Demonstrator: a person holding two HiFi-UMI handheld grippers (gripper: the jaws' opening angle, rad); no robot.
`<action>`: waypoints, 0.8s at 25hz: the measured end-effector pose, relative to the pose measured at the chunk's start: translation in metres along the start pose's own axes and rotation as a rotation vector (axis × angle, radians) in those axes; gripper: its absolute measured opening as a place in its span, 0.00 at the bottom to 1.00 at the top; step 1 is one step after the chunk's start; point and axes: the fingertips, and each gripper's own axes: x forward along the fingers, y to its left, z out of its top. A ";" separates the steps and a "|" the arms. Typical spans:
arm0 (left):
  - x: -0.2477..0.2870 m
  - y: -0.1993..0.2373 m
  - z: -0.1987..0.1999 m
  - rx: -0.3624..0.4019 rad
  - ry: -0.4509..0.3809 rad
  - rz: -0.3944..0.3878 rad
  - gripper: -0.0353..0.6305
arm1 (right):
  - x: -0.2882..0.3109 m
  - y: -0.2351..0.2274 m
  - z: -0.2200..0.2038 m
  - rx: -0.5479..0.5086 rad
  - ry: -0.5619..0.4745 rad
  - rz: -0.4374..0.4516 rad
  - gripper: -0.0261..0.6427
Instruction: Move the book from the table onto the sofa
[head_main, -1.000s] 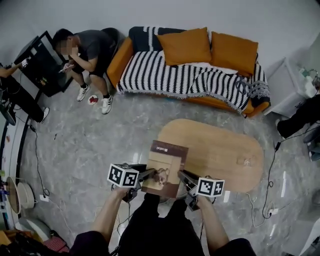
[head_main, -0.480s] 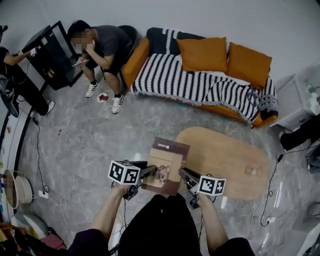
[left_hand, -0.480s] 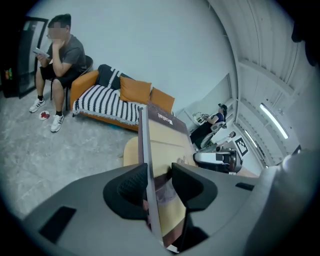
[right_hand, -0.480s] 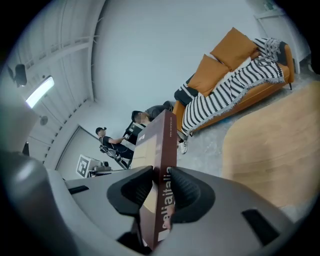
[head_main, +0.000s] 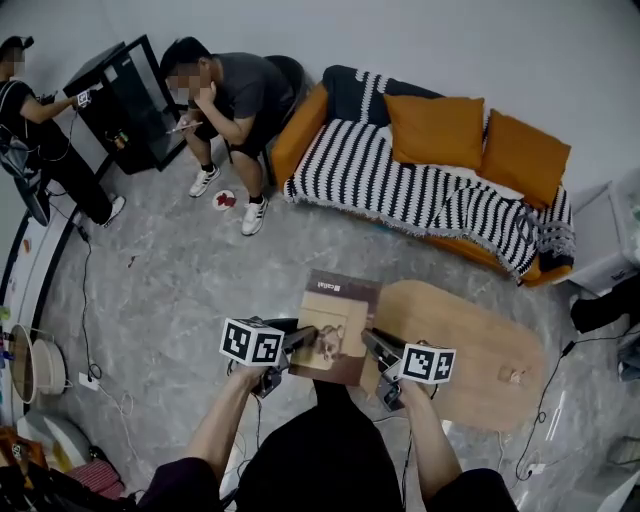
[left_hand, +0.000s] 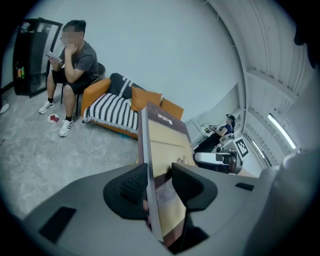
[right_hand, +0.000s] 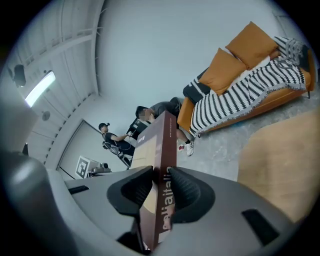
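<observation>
A brown and tan book (head_main: 337, 324) hangs in the air above the grey floor, just left of the wooden table (head_main: 470, 340). My left gripper (head_main: 303, 340) is shut on its left edge and my right gripper (head_main: 372, 343) is shut on its right edge, the spine side. In the left gripper view the book (left_hand: 165, 165) stands edge-on between the black pads (left_hand: 129, 187). The right gripper view shows the book's spine (right_hand: 164, 185) pinched between the pads. The orange sofa (head_main: 420, 190) with a striped throw and two orange cushions lies ahead at the upper right.
A seated person (head_main: 235, 110) is at the sofa's left end, feet on the floor. Another person (head_main: 40, 140) stands by a black cabinet (head_main: 125, 105) at the far left. Cables (head_main: 90, 330) trail over the floor at left. A white unit (head_main: 615, 240) stands right of the sofa.
The whole view has shifted: sofa and table have slid right and the seated person has come nearer the middle. Both grippers have carried the book off the table's end, over the floor.
</observation>
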 end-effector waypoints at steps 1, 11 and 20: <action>0.002 0.007 0.010 -0.007 -0.005 0.004 0.29 | 0.008 -0.001 0.010 -0.003 0.005 0.004 0.23; 0.022 0.064 0.115 -0.039 -0.016 0.021 0.29 | 0.084 -0.004 0.110 -0.014 0.037 0.028 0.23; 0.060 0.089 0.199 -0.012 0.013 0.003 0.29 | 0.117 -0.025 0.190 0.019 0.004 0.015 0.23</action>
